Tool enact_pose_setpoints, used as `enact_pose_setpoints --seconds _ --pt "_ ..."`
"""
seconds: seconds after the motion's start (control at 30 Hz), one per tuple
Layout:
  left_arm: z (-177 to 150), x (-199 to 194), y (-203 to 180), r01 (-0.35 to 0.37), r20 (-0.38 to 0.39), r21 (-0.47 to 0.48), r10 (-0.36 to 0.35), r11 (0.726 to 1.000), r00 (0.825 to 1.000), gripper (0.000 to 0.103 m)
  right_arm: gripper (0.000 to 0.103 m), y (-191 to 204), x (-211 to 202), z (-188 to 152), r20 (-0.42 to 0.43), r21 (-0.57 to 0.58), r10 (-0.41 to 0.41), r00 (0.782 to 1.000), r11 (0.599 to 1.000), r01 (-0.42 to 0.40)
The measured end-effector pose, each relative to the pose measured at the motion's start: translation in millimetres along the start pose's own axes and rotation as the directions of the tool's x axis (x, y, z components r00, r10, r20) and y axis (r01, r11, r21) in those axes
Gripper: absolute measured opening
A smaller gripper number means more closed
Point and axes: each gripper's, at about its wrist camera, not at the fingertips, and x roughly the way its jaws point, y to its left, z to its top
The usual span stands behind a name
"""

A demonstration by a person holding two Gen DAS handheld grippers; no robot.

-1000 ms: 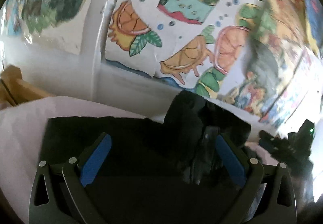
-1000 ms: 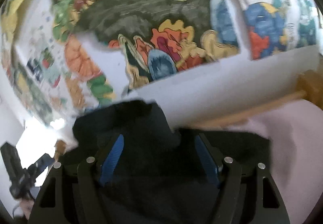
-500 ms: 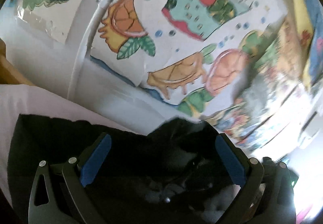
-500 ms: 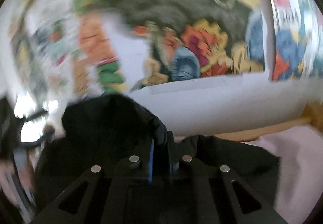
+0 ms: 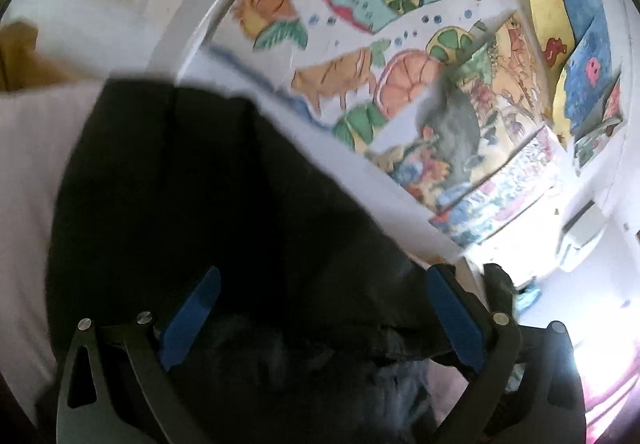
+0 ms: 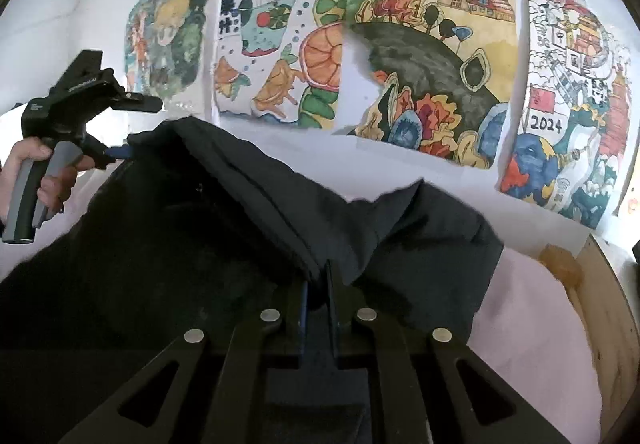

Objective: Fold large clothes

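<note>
- Black garment [image 6: 248, 228] drapes over a pink sheet [image 6: 532, 324], its folded edge pinched in the closed right tongs [image 6: 316, 284].
- Left tongs [image 5: 320, 308] are spread, with the cloth lying between their blue pads [image 5: 192, 312].

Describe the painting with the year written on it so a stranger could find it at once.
Start at the white wall of children's paintings above the black fabric garment. Go to the far right sheet, the blue elephant painting. It alone carries a white sign reading 2024, under a small red flag.
</note>
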Motion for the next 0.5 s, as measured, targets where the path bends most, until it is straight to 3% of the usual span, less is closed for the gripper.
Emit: enact_pose_setpoints --seconds 0.07,0.17,0.23,0.27,0.33,0.4,0.5 --pt "-9.6 -3.3 0.4 0.033 -0.010 -0.009 -0.033 0.999 0.999 0.097 0.008 2.7 -1.0 -5.3 -0.015 0.011 0.008 1.000 1.000 -0.008" --pt "-17.8 -4.0 -5.8 0.014 -0.022 0.048 -0.013 0.999 1.000 0.076 0.008 6.2 -0.5 -14.5 -0.027 0.016 0.006 1.000 1.000 -0.005" --pt "-24.0 3.4 -11.4 -0.029 -0.045 0.098 0.033 0.995 0.998 0.039 0.008 8.2 4.5 -20.9 -0.041 0.014 -0.001 0.999 1.000 0.002" --pt "-27.3 5.9 -11.0 -0.064 -0.042 0.106 0.069 0.992 0.997 0.035 0.008 8.7 6.6 -23.9 -0.049 0.011 -0.005 0.999 1.000 0.006" --pt "-31.7 9.3 -5.9 -0.064 -0.023 0.090 0.066 0.994 0.998 0.022 0.008 7.6 13.9 -30.5 -0.069 0.014 -0.013 0.997 1.000 0.014" --pt "-36.4 12.2 0.8 -0.067 -0.019 0.081 0.068 0.994 0.997 0.016 0.008 5.9 22.5 -36.5 -0.093 0.015 -0.023 0.995 1.000 0.024" --pt "-49.5 17.5 3.4 -0.129 0.007 0.119 0.129 0.985 0.992 0.013 0.008 4.5 30.7 -43.2 -0.112 0.024 -0.032 0.993 0.999 0.035"
